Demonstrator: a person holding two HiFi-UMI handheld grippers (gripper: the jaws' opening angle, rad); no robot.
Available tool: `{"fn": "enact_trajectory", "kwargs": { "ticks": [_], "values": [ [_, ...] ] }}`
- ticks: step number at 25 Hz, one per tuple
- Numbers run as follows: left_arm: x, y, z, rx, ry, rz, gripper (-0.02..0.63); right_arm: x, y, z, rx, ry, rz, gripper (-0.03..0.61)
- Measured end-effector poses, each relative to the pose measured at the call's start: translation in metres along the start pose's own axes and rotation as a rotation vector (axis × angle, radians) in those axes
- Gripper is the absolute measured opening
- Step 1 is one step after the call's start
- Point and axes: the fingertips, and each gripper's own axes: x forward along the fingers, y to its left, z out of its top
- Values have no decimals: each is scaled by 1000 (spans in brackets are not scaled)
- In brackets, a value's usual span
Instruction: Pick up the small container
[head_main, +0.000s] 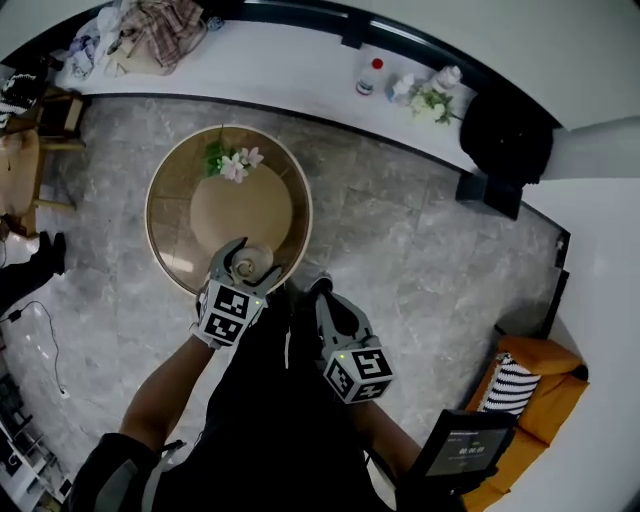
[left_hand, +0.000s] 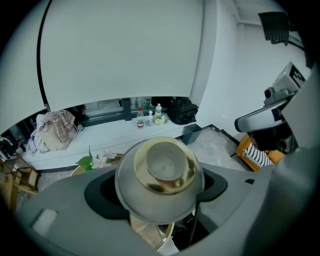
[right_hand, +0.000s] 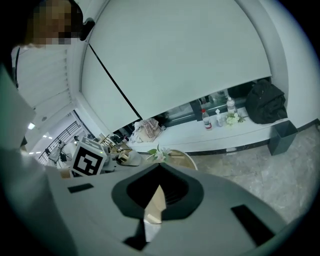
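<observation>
I am gripping the small container (left_hand: 160, 172) with my left gripper (head_main: 245, 258), whose jaws are closing on its sides, one at 9 o'clock and one at 3 o'clock in the left gripper view. It is round, grey outside with a gold-toned ring around a pale hollow, and its open side is facing the gripper's camera. In the head view it is sitting at the 6 o'clock edge of the round table (head_main: 160, 190); I cannot tell whether it is touching the tabletop or hanging just above it. At 12 o'clock on that same table, well apart from the container, a sprig of pale flowers (head_main: 233, 163) with green leaves is lying. I am holding my right gripper (head_main: 325, 295) just beside the left one, at about 4 o'clock from the container, off the table and over the grey stone floor (head_main: 400, 230); its jaws are pressing together with nothing between them. Farther out at 12 o'clock a white ledge (head_main: 300, 70) is curving along the wall, carrying a heap of cloth (head_main: 150, 30) at its 10 o'clock end, a red-capped bottle (head_main: 370, 77) near 1 o'clock, and a black bag (head_main: 505, 135) beyond that. At 4 o'clock an orange sofa (head_main: 540, 360) is showing, with a striped cushion (head_main: 512, 385) on it.
</observation>
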Motion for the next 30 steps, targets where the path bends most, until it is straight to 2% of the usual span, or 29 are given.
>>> {"fn": "enact_trajectory", "kwargs": {
  "ticks": [13,21,30],
  "values": [
    [-80,-32,13,2,4,-13,350,-46,32,39,-84,-71,27,-5],
    [-109,-57,30,3,-59,-36,350,-54,41,45,-102,-78,34,-5],
    [-135,-59,39,-8,-108,-32,350,-57,58,63,-149,-115,50,-5]
  ]
}}
